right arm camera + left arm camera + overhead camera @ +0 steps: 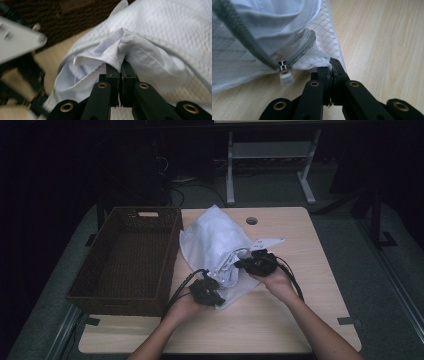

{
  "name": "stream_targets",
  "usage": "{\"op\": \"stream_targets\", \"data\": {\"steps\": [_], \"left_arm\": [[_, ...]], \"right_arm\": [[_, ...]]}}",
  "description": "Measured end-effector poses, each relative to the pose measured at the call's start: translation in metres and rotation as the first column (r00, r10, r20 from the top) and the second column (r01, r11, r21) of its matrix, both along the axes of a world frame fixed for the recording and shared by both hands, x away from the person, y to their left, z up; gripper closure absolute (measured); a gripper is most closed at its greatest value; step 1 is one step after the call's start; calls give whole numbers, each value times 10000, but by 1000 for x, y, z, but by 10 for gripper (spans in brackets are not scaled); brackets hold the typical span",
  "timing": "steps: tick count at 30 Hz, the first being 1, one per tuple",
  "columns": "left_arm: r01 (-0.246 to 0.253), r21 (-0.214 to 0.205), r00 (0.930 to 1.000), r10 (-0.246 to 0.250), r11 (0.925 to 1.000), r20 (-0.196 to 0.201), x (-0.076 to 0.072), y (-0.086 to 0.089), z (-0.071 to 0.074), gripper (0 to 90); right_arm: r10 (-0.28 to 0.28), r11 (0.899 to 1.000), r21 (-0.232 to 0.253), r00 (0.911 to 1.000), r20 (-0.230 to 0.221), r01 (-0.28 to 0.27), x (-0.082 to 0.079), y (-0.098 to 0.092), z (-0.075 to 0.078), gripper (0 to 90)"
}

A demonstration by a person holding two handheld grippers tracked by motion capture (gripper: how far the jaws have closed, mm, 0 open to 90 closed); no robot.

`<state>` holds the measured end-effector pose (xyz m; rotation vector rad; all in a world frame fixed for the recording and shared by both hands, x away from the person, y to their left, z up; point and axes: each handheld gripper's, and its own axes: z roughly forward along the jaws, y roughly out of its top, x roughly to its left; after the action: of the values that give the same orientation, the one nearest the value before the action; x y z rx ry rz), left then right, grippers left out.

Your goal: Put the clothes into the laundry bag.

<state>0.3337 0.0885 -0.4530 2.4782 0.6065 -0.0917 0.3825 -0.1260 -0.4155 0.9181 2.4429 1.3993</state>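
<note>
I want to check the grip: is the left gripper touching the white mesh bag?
Touching. In the left gripper view, the left gripper has its jaws shut on the edge of the white mesh bag, beside the zipper pull.

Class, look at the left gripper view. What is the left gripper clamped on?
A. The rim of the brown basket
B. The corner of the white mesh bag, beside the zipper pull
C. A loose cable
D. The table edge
B: the left gripper has its jaws shut on the corner of the mesh bag, just beside the zipper pull.
</note>
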Motion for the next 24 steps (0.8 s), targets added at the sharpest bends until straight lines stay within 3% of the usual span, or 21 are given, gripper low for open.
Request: {"op": "stream_targets", "data": {"steps": [9,18,24], "left_arm": [[148,74,9999,-148,9999,-75,-1,-1,1,888],[153,76,9998,-152,9999,-113,-1,-1,1,888],[91,-22,9998,-91,10000,-189,0,0,0,887]], "right_arm": [[-592,9982,-65,9982,21,592,31,36,-8,875],[-816,9910,-1065,9967,-28,809,50,62,-27,875],[-726,9850,-1567,9974,15,720,48,66,-32,875]]}}
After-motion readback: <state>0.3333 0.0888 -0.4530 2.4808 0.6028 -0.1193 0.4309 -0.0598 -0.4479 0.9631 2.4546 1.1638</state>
